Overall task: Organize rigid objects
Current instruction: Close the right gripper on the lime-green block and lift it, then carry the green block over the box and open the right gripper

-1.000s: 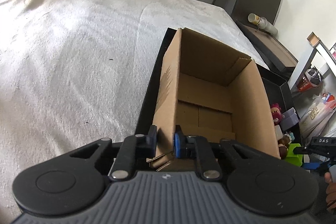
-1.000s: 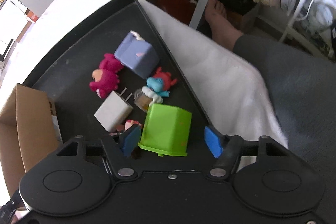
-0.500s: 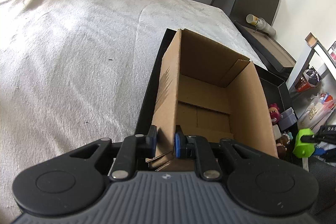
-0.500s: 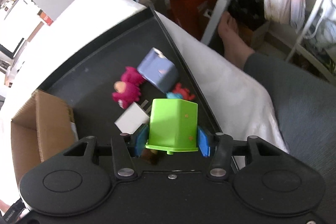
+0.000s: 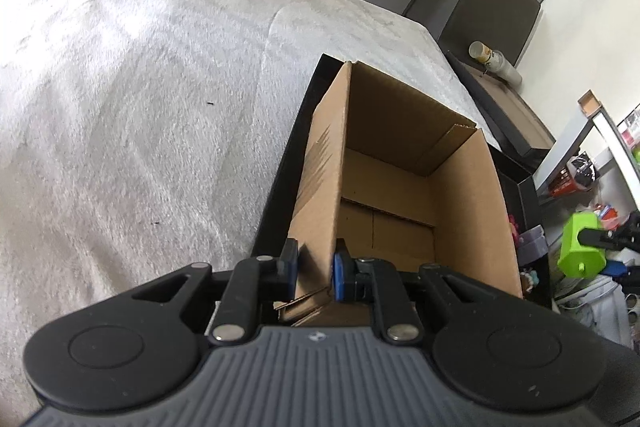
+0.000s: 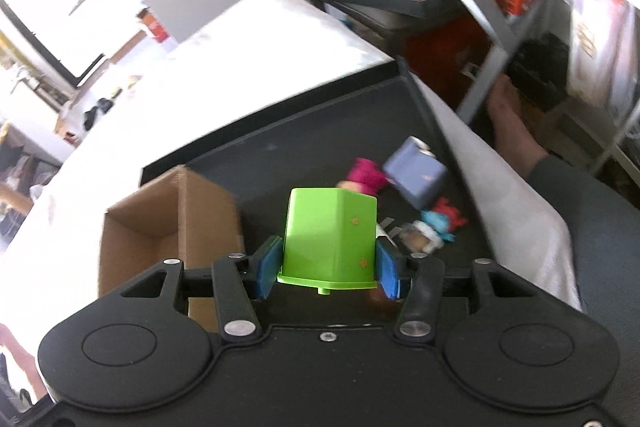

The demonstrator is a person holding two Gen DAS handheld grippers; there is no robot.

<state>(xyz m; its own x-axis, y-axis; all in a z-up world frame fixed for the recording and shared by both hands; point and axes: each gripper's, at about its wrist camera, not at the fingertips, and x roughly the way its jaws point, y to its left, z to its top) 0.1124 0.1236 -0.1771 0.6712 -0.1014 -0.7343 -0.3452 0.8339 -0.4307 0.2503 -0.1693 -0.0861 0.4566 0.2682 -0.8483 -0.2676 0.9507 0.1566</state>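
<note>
My left gripper (image 5: 314, 269) is shut on the near left wall of an open, empty cardboard box (image 5: 464, 211) that stands in a black tray (image 5: 276, 187). My right gripper (image 6: 328, 269) is shut on a bright green plastic cup-like block (image 6: 330, 239) and holds it in the air above the tray (image 6: 280, 155), to the right of the box (image 6: 160, 215). The green block also shows at the right edge of the left wrist view (image 5: 580, 247). Small toys lie in the tray: a lavender box (image 6: 416, 175), a pink figure (image 6: 366, 179), a blue and red crab (image 6: 440, 219).
The tray lies on a bed with a white fuzzy cover (image 5: 140, 87). A metal shelf rack (image 6: 500, 39) and a dark side table with a cup (image 5: 492, 59) stand beyond the bed. A person's bare foot (image 6: 508, 115) rests on the floor at the right.
My right gripper closed on the green block and lifted it up from the tray, moving toward the box. My left gripper kept its hold on the box wall.
</note>
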